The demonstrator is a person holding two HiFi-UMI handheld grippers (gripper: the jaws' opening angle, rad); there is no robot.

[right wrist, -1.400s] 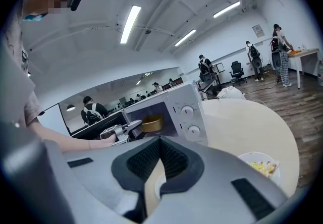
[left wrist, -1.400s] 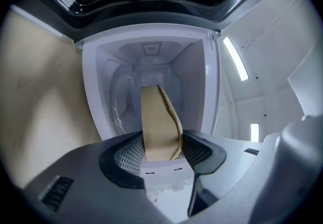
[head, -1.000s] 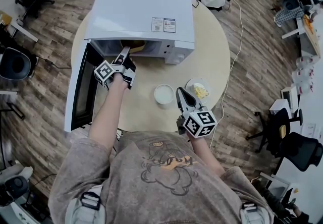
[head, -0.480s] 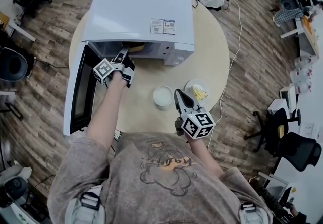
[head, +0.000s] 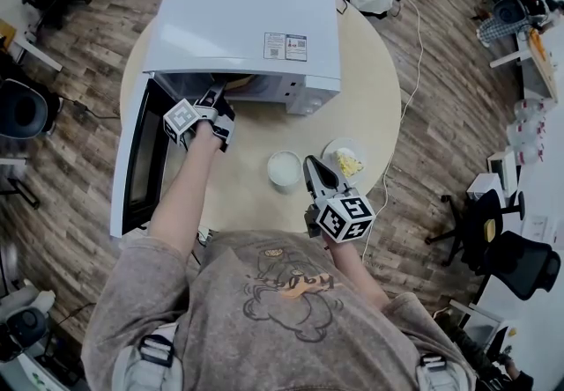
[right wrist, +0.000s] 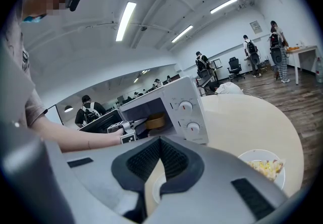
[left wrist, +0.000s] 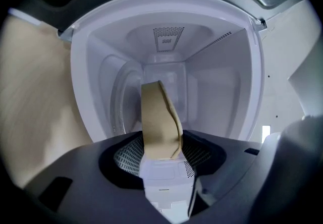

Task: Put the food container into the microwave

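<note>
Food container (left wrist: 160, 119) clamped in left hand-held gripper (left wrist: 161, 156) inside microwave (head: 242, 28), barely visible overhead, right hand-held gripper (right wrist: 160, 140) closed, empty

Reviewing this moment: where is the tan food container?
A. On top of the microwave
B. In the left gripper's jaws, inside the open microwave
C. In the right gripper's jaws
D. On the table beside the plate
B: the left gripper view shows the food container clamped in the left gripper, with the white cavity walls of the microwave around it. The right gripper is shut on nothing.
</note>
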